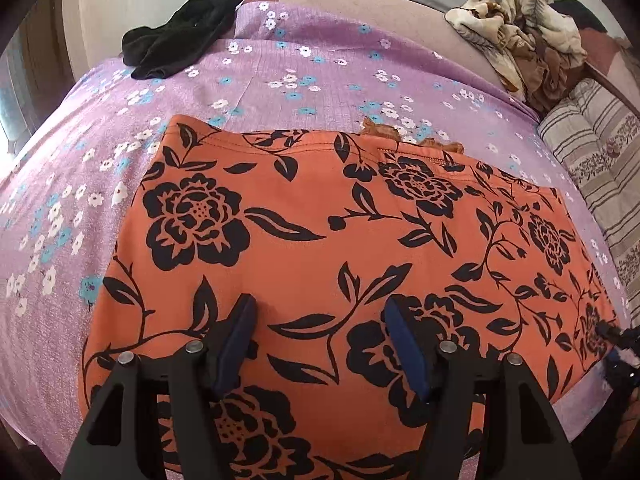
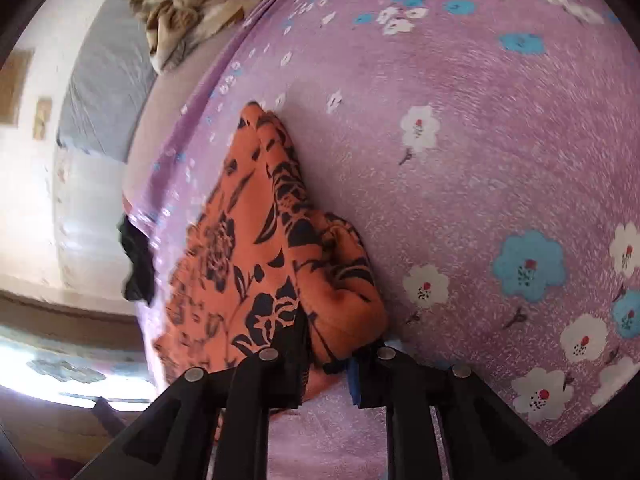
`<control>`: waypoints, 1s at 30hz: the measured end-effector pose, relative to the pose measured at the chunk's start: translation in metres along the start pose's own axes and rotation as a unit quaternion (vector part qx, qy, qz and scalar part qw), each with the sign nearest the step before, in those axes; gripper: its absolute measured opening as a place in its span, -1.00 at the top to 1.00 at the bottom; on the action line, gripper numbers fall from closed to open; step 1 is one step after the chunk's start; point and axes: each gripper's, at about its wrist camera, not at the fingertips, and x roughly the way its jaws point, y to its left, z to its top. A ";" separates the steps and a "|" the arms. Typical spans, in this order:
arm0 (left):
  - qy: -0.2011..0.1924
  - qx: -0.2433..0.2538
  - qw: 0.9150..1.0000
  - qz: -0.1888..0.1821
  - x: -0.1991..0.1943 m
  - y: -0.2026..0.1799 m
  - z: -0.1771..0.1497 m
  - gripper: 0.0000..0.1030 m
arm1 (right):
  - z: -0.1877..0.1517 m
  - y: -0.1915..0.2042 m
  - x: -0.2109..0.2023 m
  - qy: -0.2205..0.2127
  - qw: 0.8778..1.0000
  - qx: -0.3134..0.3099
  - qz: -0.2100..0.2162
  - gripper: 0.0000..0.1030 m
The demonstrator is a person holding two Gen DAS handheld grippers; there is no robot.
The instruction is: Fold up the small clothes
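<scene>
An orange garment with black flowers (image 1: 320, 240) lies spread flat on the purple flowered bedsheet (image 1: 280, 68). My left gripper (image 1: 320, 320) is open and empty, its blue-padded fingers (image 1: 240, 344) hovering over the garment's near part. My right gripper (image 2: 328, 364) is shut on the bunched right edge of the same orange garment (image 2: 260, 240), low against the sheet (image 2: 480, 160). The right gripper also shows at the far right of the left wrist view (image 1: 616, 340).
A black garment (image 1: 180, 40) lies at the far left of the bed, also seen in the right wrist view (image 2: 138, 264). A crumpled brown-cream blanket (image 1: 516, 36) sits at the back right. A striped cushion (image 1: 592, 152) lies along the right edge.
</scene>
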 end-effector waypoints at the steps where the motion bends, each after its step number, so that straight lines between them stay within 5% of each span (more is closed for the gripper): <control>1: 0.000 -0.001 1.000 0.001 0.001 0.000 0.000 -0.31 | 0.003 -0.001 -0.006 0.003 1.000 0.006 0.006 0.44; 3: -0.002 -0.001 1.000 0.002 0.003 0.000 0.000 -0.34 | 0.009 0.001 -0.026 -0.018 1.000 -0.007 -0.003 -0.24; 8: -0.012 0.011 1.000 0.008 0.005 -0.003 -0.004 -0.41 | 0.049 0.005 -0.059 -0.060 0.998 -0.032 0.003 -0.28; 12: -0.015 0.012 1.000 0.011 0.005 -0.006 -0.005 -0.43 | 0.094 0.036 -0.013 0.023 0.995 -0.079 0.057 -0.28; 15: -0.015 0.011 1.000 0.007 0.005 -0.004 -0.004 -0.44 | 0.118 0.070 0.034 0.060 0.987 -0.141 0.041 -0.27; 19: -0.018 0.012 1.000 0.007 0.006 -0.005 -0.005 -0.46 | 0.141 0.087 0.095 0.106 0.982 -0.159 0.003 -0.21; 20: -0.020 0.014 1.000 0.007 0.007 -0.005 -0.005 -0.47 | 0.144 0.090 0.105 0.117 0.980 -0.162 0.002 -0.03; 21: -0.022 0.016 1.000 0.008 0.007 -0.005 -0.005 -0.49 | 0.145 0.093 0.113 0.122 0.978 -0.167 -0.003 0.51; 23: -0.027 0.019 0.999 0.007 0.008 -0.006 -0.006 -0.51 | 0.142 0.105 0.120 0.129 0.973 -0.192 -0.024 0.77; 25: -0.030 0.021 0.999 0.006 0.009 -0.007 -0.006 -0.53 | 0.138 0.116 0.115 0.111 0.968 -0.220 -0.036 0.80; 28: -0.024 0.016 1.000 -0.005 0.008 -0.004 -0.002 -0.54 | 0.149 0.098 0.113 0.068 0.978 -0.183 -0.080 0.81; 30: -0.018 -0.008 0.999 -0.034 0.001 0.009 0.005 -0.54 | 0.151 0.086 0.112 0.059 0.982 -0.161 -0.083 0.66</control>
